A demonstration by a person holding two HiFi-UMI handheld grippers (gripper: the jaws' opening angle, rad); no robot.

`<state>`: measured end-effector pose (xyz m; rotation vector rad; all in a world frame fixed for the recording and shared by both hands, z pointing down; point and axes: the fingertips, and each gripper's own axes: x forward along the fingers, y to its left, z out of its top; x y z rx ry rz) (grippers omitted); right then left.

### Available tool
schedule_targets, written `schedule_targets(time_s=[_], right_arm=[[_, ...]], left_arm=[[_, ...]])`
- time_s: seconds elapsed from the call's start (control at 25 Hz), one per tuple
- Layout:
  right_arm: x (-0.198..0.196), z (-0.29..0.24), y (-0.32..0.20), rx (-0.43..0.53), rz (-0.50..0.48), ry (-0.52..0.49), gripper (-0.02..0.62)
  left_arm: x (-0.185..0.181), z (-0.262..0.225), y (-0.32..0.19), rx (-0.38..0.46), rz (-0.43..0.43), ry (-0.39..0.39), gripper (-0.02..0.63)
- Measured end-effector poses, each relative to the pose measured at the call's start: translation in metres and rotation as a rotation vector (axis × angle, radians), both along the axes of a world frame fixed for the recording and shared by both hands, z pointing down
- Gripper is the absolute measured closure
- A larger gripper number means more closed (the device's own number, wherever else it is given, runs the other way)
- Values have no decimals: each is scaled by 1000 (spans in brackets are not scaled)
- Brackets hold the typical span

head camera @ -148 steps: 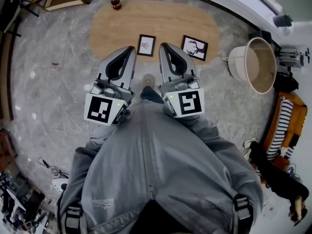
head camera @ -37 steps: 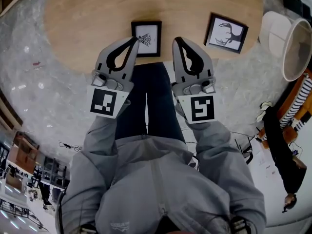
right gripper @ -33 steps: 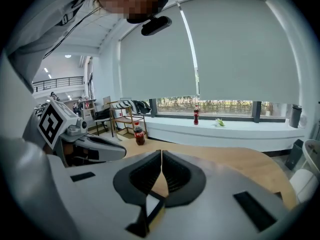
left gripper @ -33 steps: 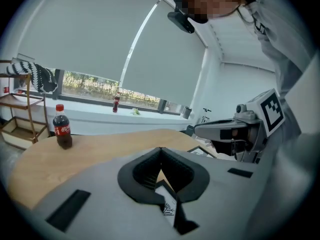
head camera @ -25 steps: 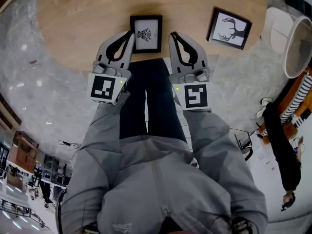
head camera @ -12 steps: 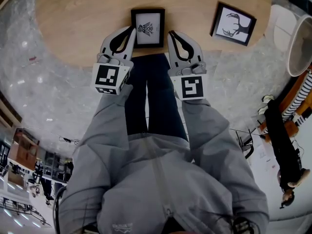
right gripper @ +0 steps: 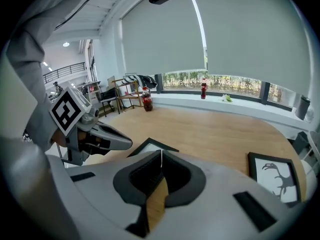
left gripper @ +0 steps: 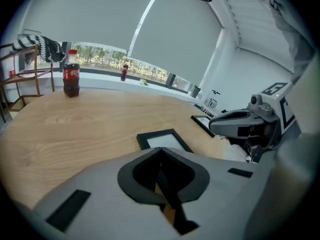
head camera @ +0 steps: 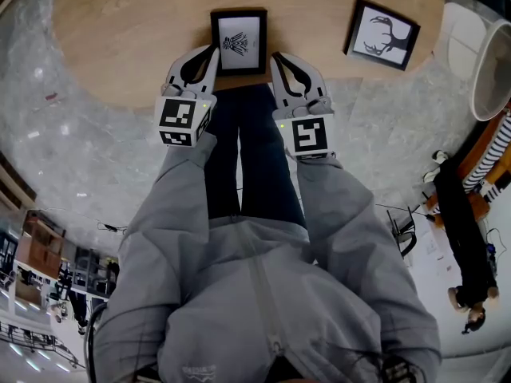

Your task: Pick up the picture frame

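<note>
A small black picture frame (head camera: 239, 41) with a white insect print lies flat on the oval wooden table (head camera: 120, 30), near its front edge. My left gripper (head camera: 214, 49) is shut and empty, its tips just off the frame's lower left corner. My right gripper (head camera: 274, 55) is also shut and empty, just off the lower right corner. In the left gripper view the frame (left gripper: 162, 139) lies just beyond the closed tips (left gripper: 161, 148). The right gripper view shows one corner of the frame (right gripper: 149, 145) past its closed tips (right gripper: 161, 151). Neither gripper touches the frame.
A second black frame (head camera: 382, 34) with a deer print lies to the right on the table. A cola bottle (left gripper: 71, 73) stands at the table's far side. A round white tub (head camera: 491, 70) sits on the marble floor at right. The person's legs (head camera: 251, 158) stand against the table's front edge.
Both grippers have sunk and moved forward toward the insect frame, from hanging before the table edge to flanking the frame's near corners. Their jaws stayed shut.
</note>
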<state>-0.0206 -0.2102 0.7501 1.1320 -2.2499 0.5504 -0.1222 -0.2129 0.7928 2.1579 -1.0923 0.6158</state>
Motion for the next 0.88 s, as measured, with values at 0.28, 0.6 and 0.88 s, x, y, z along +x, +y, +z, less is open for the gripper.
schedule_targets(time_s=[0.28, 0.6, 0.88], right_arm=[[-4, 10, 11, -20, -31, 9, 563], [-1, 19, 20, -65, -4, -8, 563], [16, 27, 29, -88, 25, 0, 563]], left_arm=[[-1, 17, 10, -48, -5, -24, 549], [7, 40, 14, -128, 10, -73, 465], [11, 44, 15, -148, -15, -120, 472]])
